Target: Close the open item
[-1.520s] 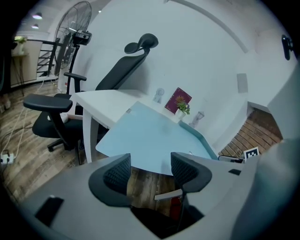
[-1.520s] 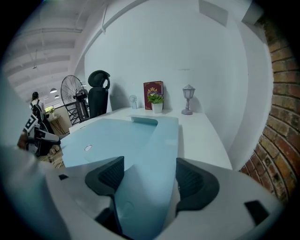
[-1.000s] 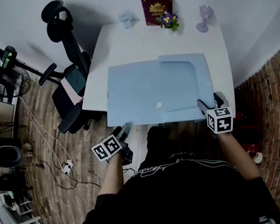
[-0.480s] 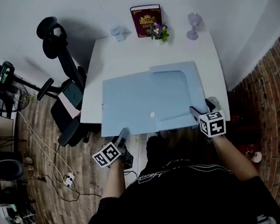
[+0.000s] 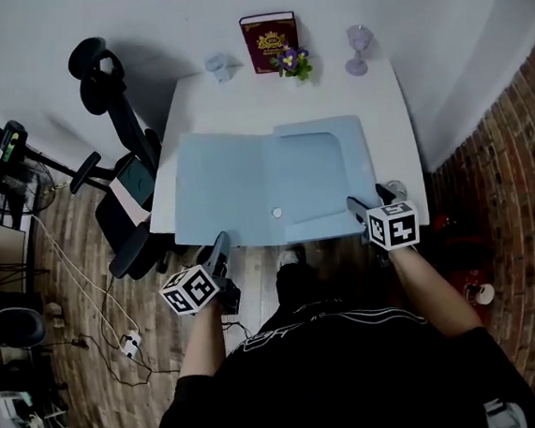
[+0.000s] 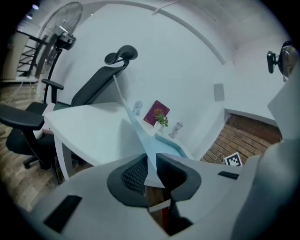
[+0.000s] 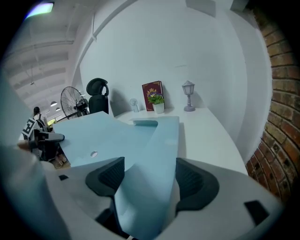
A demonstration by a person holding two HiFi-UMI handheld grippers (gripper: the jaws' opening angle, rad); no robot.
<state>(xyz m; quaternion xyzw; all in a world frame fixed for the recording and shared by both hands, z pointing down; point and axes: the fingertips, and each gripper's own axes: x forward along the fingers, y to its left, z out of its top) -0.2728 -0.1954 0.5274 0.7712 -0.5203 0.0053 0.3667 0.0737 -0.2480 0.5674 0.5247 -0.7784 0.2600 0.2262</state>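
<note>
While the white bench [image 5: 384, 103] carries the open blue folder [image 5: 237, 188], the left gripper [image 6: 151, 169], whose jaws have just been closing, pinches the left cover's near edge to swing it over; the right gripper [image 7: 147, 182], unclenched, straddles the right corner, likely steadying it.

The left gripper [image 6: 151, 174] has just been closing its jaws, and they now pinch the thin edge of the blue folder [image 6: 148, 147]. The flap sticks up toward 11 o'clock. Toward 12 o'clock, a red book [image 6: 156, 112] stands on the white bench [image 6: 89, 129].
</note>
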